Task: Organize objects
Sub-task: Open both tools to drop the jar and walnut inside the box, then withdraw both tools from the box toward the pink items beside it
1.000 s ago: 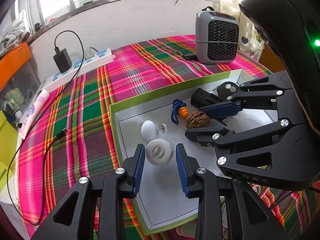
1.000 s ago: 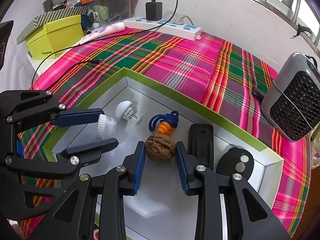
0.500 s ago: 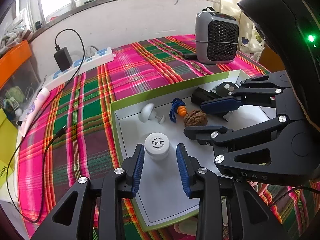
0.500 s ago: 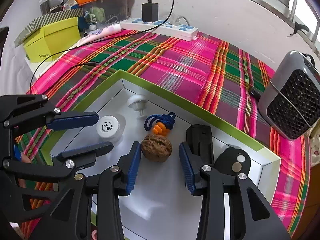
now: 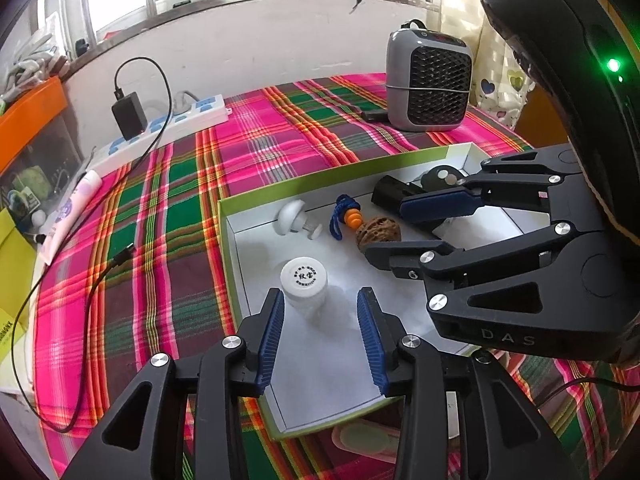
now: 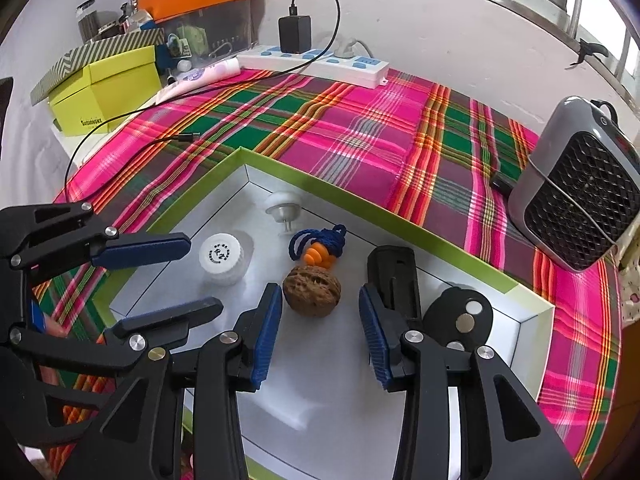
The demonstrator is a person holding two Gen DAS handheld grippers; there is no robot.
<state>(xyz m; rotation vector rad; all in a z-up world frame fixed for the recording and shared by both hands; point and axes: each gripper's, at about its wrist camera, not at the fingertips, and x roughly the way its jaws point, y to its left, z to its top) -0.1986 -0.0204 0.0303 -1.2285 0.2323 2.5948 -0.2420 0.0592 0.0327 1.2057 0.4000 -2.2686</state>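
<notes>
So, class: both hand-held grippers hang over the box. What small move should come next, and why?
Probably lift both clear. The left hand-held gripper has just opened off the white jar, now upright in the box; the right one stands open around the walnut, which rests on the floor.

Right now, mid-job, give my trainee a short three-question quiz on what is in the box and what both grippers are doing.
1. True or false: the left gripper clamps the small white-capped bottle.
2. Which object lies just ahead of the right gripper fingertips: (a) brown wrinkled walnut, (b) grey mesh-fronted heater?
3. What colour is the rim of the shallow white box?

Key: 1 false, jaws open; 2 a; 3 green.
</notes>
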